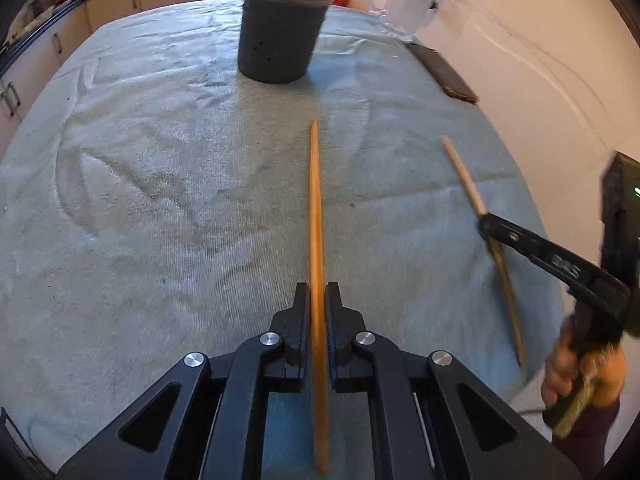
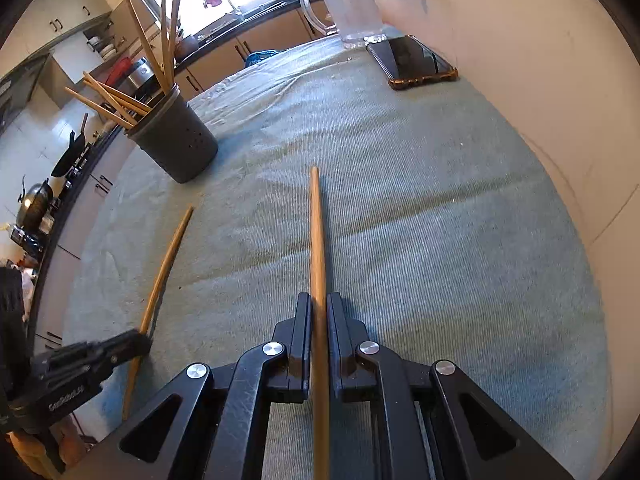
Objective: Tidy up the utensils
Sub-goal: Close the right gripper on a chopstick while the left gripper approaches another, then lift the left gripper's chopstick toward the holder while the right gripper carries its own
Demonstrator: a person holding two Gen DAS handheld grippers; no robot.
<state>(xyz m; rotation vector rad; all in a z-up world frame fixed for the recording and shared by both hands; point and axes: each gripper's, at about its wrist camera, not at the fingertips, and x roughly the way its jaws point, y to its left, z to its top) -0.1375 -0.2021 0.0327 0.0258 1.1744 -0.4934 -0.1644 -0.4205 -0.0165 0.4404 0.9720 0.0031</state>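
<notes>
Left wrist view: left gripper closed on a chopstick. Pads press its shaft from both sides. The stick runs straight ahead between the fingers, with its thin tip pointing away and its thick end passing back under the camera. Its tip lies over the towel; whether it touches the cloth I cannot tell.

Holder stands upright well ahead of the left gripper, slightly left of the stick's line, and is dark grey with small holes in its wall. Several chopsticks stand in it, leaning on the rim.

Right gripper enters from the right edge of the same view, clamped across a second chopstick. That stick slants, far end up and to the left, near end trailing toward the person's hand on the grip. The hand is blurred.

Right wrist view: right gripper has its jaws narrow, pinching the second chopstick along its length, tip forward over the towel. Left gripper shows at the lower left, closed on the first chopstick, which slants up and to the right beyond it.

Holder sits ahead and left of the right gripper and nearer the left one. Phone lies flat on the towel far ahead and to the right of the right gripper, at the wall side. A clear pitcher stands just behind the phone. Kitchen counter lies beyond the towel's far edge.
</notes>
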